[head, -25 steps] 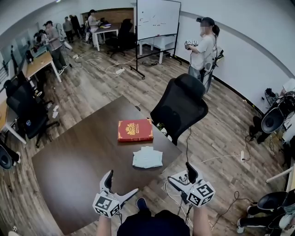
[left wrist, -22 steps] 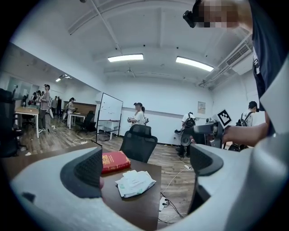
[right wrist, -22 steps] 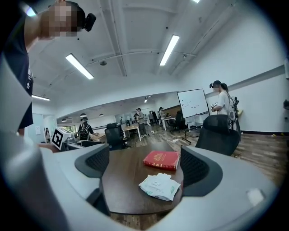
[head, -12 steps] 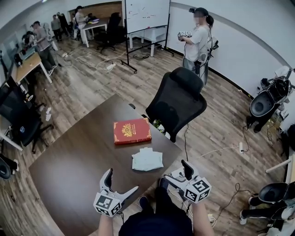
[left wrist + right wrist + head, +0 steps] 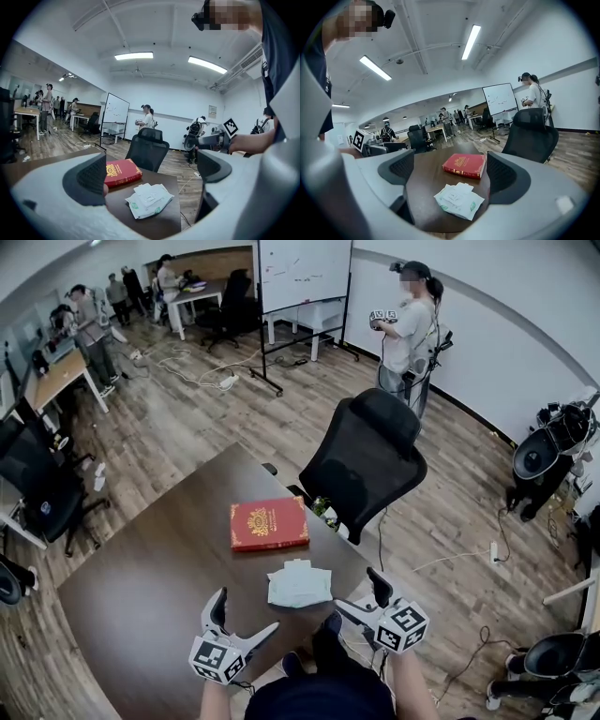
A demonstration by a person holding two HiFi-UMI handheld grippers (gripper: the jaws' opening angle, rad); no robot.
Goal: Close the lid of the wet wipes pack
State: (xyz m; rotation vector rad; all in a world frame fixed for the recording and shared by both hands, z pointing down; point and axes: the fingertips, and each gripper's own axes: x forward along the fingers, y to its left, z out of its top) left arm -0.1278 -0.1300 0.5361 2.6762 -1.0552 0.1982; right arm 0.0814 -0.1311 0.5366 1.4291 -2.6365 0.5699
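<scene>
A: Whereabouts of the wet wipes pack [image 5: 299, 584]?

B: Flat on the table [image 5: 141, 596], close to the near edge, just this side of the red book [image 5: 269, 522] — near it, not touching.

A: And from the grippers?

B: Ahead of both, and between them. Sits closer to the right gripper [image 5: 359, 593], going by the head view. Left gripper [image 5: 246, 613] a little further off, back and to the left. Touched by neither.

A: Jaws?

B: Spread wide on both, nothing gripped. Only the pack and the book framed in each gap, well beyond the tips.

A: Long axis?

B: Runs roughly side to side across the body, slightly skewed. Shows a long edge toward both grippers.

A: Look of the pack?

B: White, soft, a bit crumpled, with small green marks near the corners. Carries a white flap [image 5: 457, 194] on top, seemingly raised toward the book side — probably the lid, not pressed down yet. Too small to say for sure which side hinges.

A: So, the coming move?

B: Likely a short reach forward with the right, then a press down onto the flap. Perhaps the left alongside, to pin the soft pack against sliding on the smooth top.
</scene>
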